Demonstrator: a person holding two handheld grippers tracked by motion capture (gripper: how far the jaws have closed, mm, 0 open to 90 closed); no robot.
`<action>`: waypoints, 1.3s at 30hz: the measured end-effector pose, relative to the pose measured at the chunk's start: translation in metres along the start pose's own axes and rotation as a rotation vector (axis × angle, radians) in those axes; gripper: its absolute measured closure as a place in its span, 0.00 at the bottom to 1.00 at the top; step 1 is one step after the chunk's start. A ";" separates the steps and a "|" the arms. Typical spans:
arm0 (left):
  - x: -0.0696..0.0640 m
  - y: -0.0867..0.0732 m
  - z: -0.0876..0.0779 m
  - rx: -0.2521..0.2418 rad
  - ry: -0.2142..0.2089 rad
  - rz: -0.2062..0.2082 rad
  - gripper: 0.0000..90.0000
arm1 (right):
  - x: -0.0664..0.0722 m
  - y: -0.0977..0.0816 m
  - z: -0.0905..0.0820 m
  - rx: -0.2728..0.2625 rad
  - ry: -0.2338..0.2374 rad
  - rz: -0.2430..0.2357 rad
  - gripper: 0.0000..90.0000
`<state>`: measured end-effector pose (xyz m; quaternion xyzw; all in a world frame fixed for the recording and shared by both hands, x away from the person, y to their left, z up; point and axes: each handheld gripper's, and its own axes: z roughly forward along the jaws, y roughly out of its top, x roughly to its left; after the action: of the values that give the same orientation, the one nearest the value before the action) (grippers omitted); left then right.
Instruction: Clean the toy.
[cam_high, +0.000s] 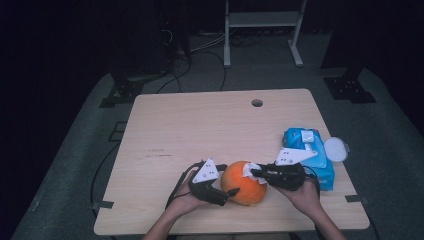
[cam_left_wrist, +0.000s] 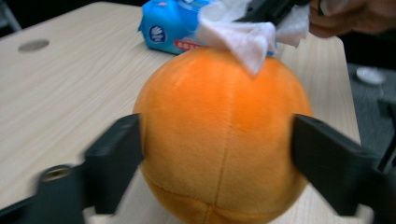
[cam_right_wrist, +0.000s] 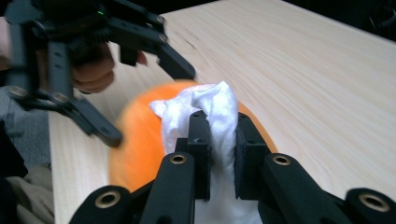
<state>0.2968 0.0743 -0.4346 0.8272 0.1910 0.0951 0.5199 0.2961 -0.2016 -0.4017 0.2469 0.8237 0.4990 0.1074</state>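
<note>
A round orange plush ball (cam_high: 243, 184) (cam_left_wrist: 219, 140) (cam_right_wrist: 140, 140) rests on the wooden table (cam_high: 200, 125) near its front edge. My left gripper (cam_high: 227, 179) (cam_left_wrist: 217, 144) (cam_right_wrist: 148, 103) comes in from the ball's left, one jaw pressed on each side of it, shut on it. From the right, my right gripper (cam_high: 256, 173) (cam_right_wrist: 219, 149) is shut on a crumpled white wipe (cam_high: 248, 170) (cam_left_wrist: 247, 37) (cam_right_wrist: 212, 112), and the wipe lies against the top of the ball.
A blue pack of wet wipes (cam_high: 310, 152) (cam_left_wrist: 170, 25) lies at the table's right edge, with a round white lid (cam_high: 336, 149) beside it. A cable hole (cam_high: 257, 103) (cam_left_wrist: 33, 45) sits near the far edge. Stands and cables are on the floor behind.
</note>
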 end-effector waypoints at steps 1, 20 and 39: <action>0.001 0.000 0.002 0.004 -0.012 -0.012 0.09 | 0.000 -0.001 0.000 -0.002 0.004 0.004 0.88; 0.010 -0.005 0.000 -0.002 -0.057 -0.076 0.09 | -0.004 -0.007 0.004 0.039 0.018 0.027 0.88; 0.013 -0.006 -0.006 -0.019 0.016 0.025 0.11 | 0.007 -0.003 0.019 0.047 0.051 -0.007 0.88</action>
<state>0.3053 0.0874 -0.4377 0.8238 0.1836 0.1100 0.5249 0.2970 -0.1841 -0.4132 0.2336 0.8384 0.4855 0.0822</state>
